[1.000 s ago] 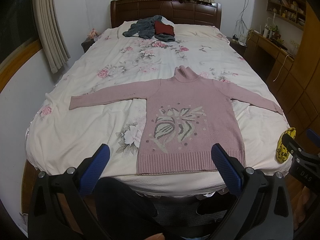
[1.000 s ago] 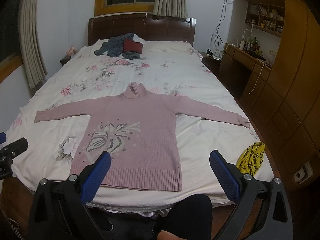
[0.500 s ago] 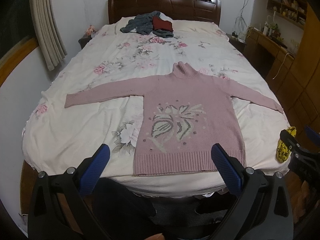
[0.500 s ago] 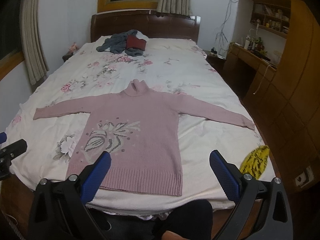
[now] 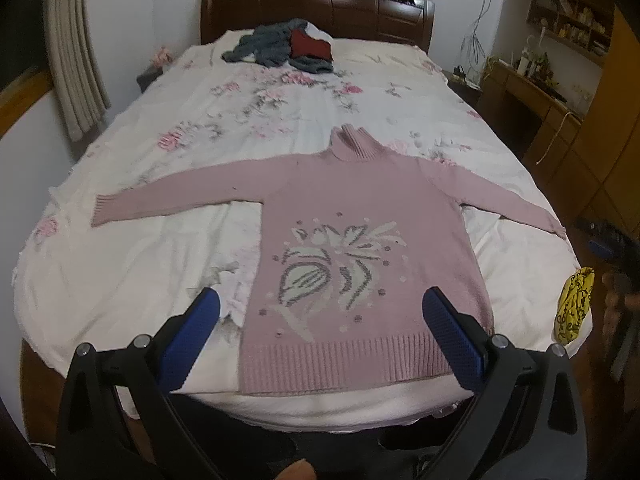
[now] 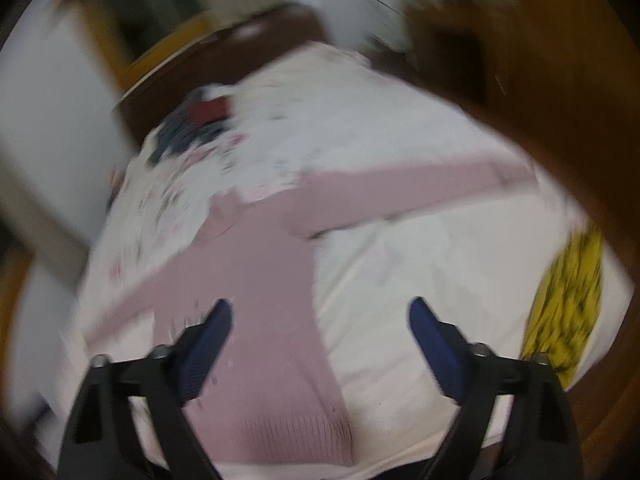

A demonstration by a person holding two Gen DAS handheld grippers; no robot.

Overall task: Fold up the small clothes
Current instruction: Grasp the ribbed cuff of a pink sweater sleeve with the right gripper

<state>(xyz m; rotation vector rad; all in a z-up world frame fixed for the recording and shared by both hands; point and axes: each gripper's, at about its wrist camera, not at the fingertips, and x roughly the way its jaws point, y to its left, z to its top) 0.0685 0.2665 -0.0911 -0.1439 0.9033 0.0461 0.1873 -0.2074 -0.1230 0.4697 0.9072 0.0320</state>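
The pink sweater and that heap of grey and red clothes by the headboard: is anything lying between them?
Nothing: the left wrist view shows only bare flowered sheet between the pink sweater and the heap of clothes.

No readable text (frames partly blurred).

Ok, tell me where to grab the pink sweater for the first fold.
Probably pinch a sleeve cuff of the pink sweater, coming in from the bed's outer side. The sleeves lie flat and spread wide, so the ribbed ends are free edges to lift across the body.
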